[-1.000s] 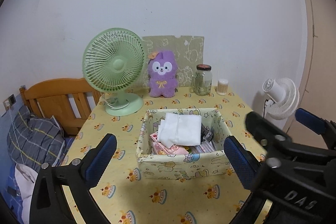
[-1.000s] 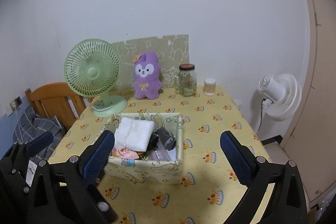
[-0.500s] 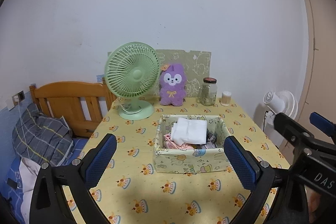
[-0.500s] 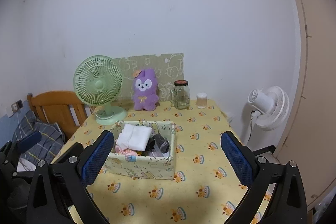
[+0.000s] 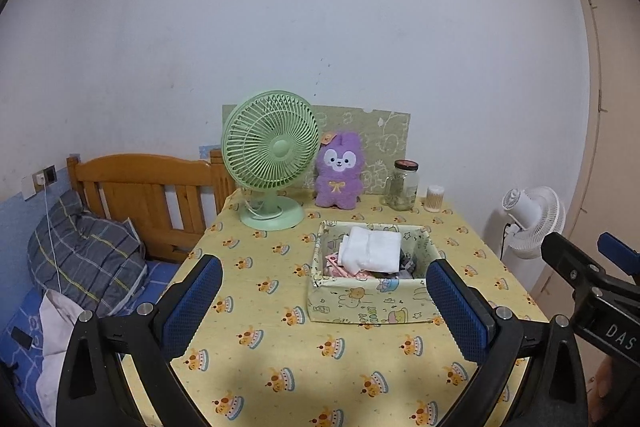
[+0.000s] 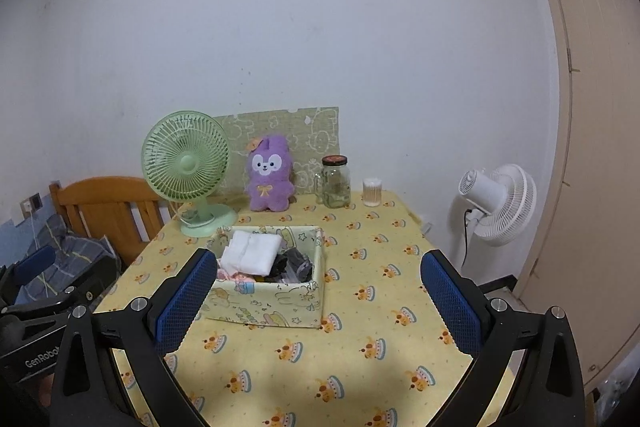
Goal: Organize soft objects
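Two wrist cameras, both held back from the near edge of the desk and looking across it at the far wall.

My left view sits further left, taking in the bed and, at its right edge, my right claw. My right view sits further right, catching the door and my left claw at its left edge. Both share the fabric box, green fan, purple plush toy and white fan.
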`<state>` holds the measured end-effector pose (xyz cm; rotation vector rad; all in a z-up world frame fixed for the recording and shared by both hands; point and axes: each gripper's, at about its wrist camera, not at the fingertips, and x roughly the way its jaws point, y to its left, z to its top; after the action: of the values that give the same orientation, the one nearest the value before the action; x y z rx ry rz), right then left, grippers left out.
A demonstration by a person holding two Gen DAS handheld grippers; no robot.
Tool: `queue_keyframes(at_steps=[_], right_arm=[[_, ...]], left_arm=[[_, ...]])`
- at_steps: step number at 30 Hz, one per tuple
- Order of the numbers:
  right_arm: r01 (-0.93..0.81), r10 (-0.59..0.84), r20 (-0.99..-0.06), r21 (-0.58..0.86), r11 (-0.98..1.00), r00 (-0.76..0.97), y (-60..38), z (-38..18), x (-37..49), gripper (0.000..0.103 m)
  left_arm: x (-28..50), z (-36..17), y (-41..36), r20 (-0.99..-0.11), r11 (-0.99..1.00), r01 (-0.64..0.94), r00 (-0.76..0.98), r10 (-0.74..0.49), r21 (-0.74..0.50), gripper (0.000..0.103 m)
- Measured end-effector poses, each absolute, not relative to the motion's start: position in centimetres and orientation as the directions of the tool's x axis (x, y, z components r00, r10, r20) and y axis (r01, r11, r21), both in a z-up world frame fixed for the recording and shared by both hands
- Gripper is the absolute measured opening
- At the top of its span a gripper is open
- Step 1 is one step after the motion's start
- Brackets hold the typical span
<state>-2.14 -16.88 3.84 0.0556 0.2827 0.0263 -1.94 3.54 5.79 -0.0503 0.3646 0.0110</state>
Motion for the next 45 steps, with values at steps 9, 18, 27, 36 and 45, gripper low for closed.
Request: queue_keyframes(at_steps=[9,18,27,36,45], right_arm=[[-0.016,0.029,-0.256,0.053,0.998,0.966,-16.8,4.2,-3.0,0.103],[-0.021,0.035,-0.249,0.058,0.998,0.968,-16.8,4.2,-3.2,0.103],[-0.017,0.035,-0.252,0.073,0.997,0.967,-17.0,4.1,-3.1,0.103],[-0.018,0.036,-0.252,0.076,0.997,0.967,-17.0,4.1,-3.2,0.103],[-0.017,0.036,-0.253,0.077,0.997,0.967,-17.0,4.1,-3.2,0.103]], left_arm=[[-2.8,6.2,3.0,-0.336,0.999,0.001,0.942,-0.013,-0.035,0.103],[-3.2,6.4,2.8,-0.33,1.0,-0.002,0.944,-0.007,-0.025,0.103],[-3.1,6.4,2.5,-0.331,1.0,0.004,0.944,-0.011,-0.021,0.103],[-3.1,6.3,2.4,-0.33,1.0,-0.001,0.944,-0.007,-0.024,0.103],[-3.1,6.3,2.2,-0.331,1.0,-0.001,0.944,-0.006,-0.023,0.103]])
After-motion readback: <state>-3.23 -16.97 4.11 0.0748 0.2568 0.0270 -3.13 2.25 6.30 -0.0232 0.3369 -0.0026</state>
